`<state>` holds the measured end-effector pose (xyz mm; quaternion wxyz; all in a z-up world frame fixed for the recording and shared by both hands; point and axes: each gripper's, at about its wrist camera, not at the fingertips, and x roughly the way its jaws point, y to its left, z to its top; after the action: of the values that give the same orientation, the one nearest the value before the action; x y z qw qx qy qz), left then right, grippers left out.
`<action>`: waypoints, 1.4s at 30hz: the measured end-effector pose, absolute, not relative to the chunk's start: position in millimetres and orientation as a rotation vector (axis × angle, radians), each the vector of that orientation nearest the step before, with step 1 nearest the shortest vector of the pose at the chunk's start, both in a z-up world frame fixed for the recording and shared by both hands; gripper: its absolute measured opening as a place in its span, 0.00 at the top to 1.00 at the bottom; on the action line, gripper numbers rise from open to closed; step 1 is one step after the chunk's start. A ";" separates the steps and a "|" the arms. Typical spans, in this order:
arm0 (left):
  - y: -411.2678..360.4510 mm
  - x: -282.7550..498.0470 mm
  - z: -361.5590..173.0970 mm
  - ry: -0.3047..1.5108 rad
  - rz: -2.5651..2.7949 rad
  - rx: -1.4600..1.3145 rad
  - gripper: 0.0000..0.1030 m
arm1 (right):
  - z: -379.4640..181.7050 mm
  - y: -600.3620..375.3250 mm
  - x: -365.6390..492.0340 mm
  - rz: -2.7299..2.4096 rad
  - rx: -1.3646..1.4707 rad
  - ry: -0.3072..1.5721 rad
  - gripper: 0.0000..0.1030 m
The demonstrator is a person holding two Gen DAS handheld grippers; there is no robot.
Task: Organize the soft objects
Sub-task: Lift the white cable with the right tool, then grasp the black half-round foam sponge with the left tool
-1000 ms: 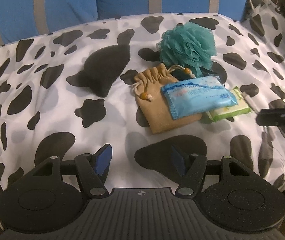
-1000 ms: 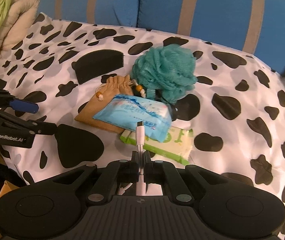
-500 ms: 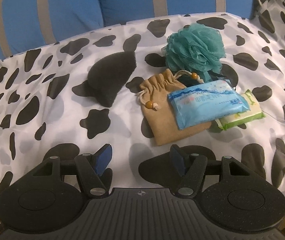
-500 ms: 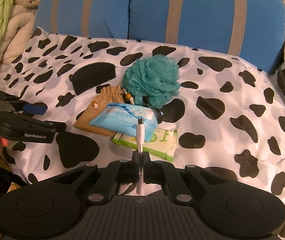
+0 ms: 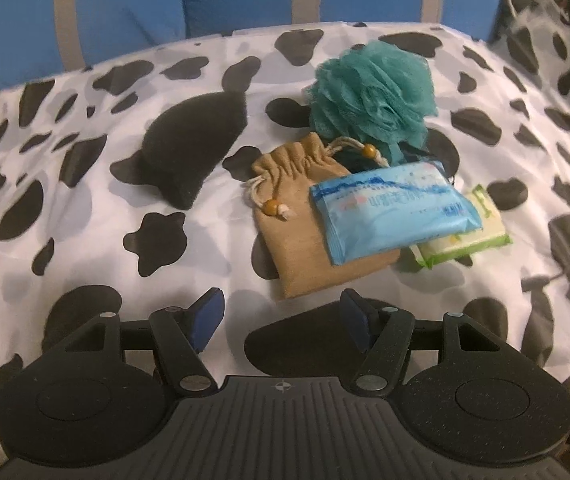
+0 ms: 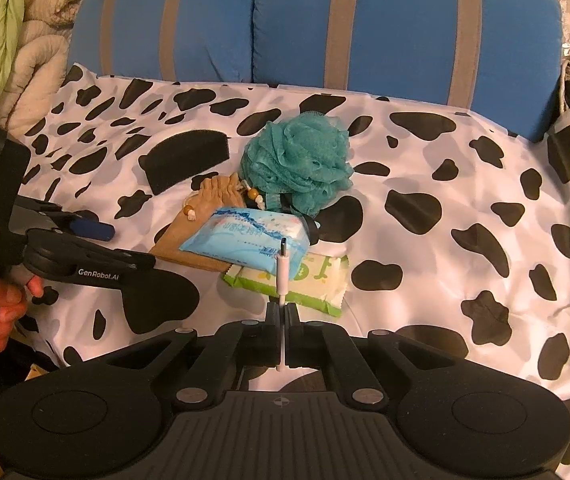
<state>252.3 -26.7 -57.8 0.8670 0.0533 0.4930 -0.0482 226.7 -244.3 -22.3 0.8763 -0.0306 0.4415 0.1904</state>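
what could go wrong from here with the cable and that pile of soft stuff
1. The right hand-held gripper is shut on only the thin white cable just below its plug; it may slip or swing loose.
2. The blue tissue pack overlaps the tan drawstring pouch and green wipes pack, so pulling either could drag it.
3. The teal bath pouf sits by the pouch's cords, which might snag.

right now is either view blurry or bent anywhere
Left wrist view: right edge smeared, black-and-white cow-print cover soft there; light blue tissue pack sharp. Right wrist view: crisp, but fisheye bows the blue striped cushion; warm dim light.
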 end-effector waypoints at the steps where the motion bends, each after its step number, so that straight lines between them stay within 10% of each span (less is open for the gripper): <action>1: -21.0 255.0 -57.3 1.033 -0.096 0.081 0.39 | -22.1 -244.8 226.3 0.398 -0.062 0.922 0.96; 42: 43.4 388.5 -88.4 0.914 -0.070 0.010 0.39 | -36.5 -225.5 246.1 0.472 -0.055 0.982 0.96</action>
<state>388.5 43.4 -88.4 0.8968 0.0046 0.4411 -0.0337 246.1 -225.5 -36.5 0.8548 -0.0263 0.4672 0.2244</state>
